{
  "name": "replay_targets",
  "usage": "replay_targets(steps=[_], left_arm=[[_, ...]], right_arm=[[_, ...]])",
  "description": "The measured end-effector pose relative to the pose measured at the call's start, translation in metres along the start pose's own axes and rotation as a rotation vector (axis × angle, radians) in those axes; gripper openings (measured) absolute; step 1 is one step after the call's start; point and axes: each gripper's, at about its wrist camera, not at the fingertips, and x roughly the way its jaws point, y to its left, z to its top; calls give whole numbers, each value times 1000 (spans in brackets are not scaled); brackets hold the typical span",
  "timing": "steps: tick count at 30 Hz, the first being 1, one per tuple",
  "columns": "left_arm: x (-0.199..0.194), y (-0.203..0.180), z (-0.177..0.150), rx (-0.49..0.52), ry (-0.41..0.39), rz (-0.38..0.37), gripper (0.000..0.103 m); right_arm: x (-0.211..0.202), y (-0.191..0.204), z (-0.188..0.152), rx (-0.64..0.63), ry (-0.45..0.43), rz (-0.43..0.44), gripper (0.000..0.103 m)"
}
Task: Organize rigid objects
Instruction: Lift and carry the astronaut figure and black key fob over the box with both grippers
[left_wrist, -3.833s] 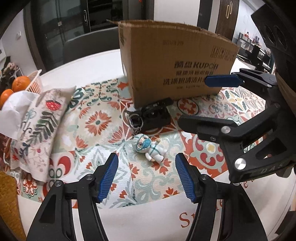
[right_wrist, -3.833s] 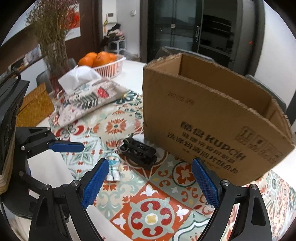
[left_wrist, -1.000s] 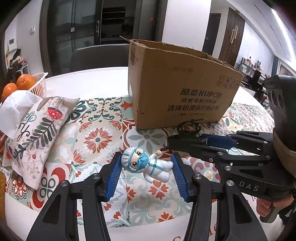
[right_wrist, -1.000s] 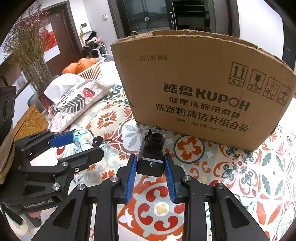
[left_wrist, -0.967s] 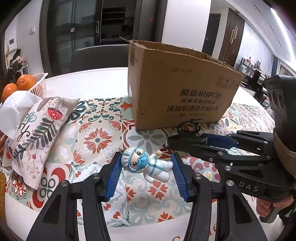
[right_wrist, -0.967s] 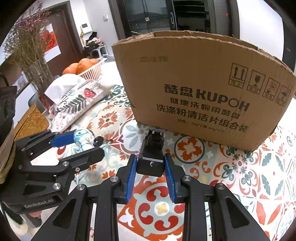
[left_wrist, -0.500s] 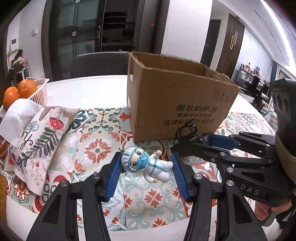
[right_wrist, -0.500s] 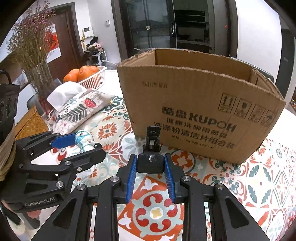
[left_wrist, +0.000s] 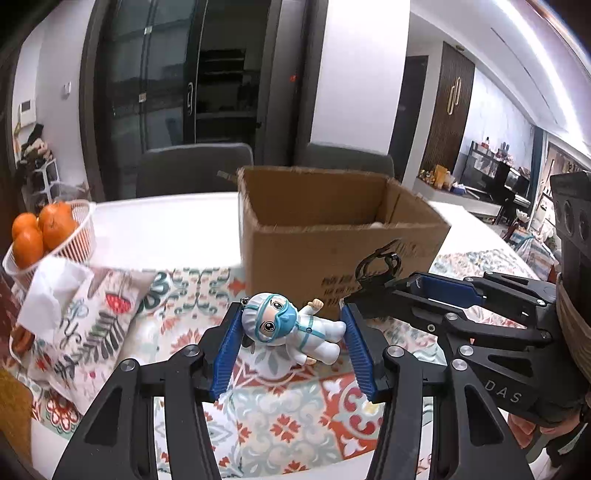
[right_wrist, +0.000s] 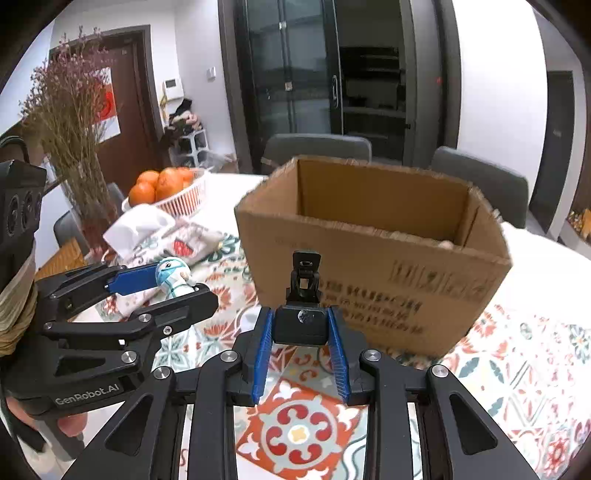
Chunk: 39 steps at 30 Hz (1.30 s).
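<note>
My left gripper (left_wrist: 290, 330) is shut on a small white and teal doll figure (left_wrist: 288, 328), held in the air in front of the open cardboard box (left_wrist: 332, 236). My right gripper (right_wrist: 300, 328) is shut on a black clamp-like gadget (right_wrist: 302, 314), also lifted, just before the box's front wall (right_wrist: 373, 273). The doll (right_wrist: 173, 277) shows in the right wrist view at the left, between the left gripper's fingers. The gadget's ring end (left_wrist: 380, 266) shows in the left wrist view, sticking out of the right gripper. Something pale lies inside the box, mostly hidden.
A patterned cloth (left_wrist: 295, 413) covers the white table (left_wrist: 166, 229). A floral tissue pouch (left_wrist: 77, 325) and a basket of oranges (left_wrist: 40, 232) lie to the left. A vase of dried flowers (right_wrist: 74, 140) stands at the far left. Grey chairs (right_wrist: 317, 147) stand behind the table.
Both grippers have risen with their objects, so the box's open top and inside now show. Since 3.8 s ago each gripper closed on its object from the cloth.
</note>
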Motion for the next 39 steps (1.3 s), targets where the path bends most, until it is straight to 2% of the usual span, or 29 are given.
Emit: replay_targets(steps=[11, 22, 39], left_arm=[[-23, -25, 43, 48, -98, -25, 53], [-27, -43, 79, 97, -143, -26, 53], [2, -46, 122, 105, -119, -36, 53]], right_arm=[[-49, -13, 30, 0, -117, -55, 30], [-82, -21, 62, -11, -204, -99, 30], [-71, -48, 94, 19, -216, -117, 30]])
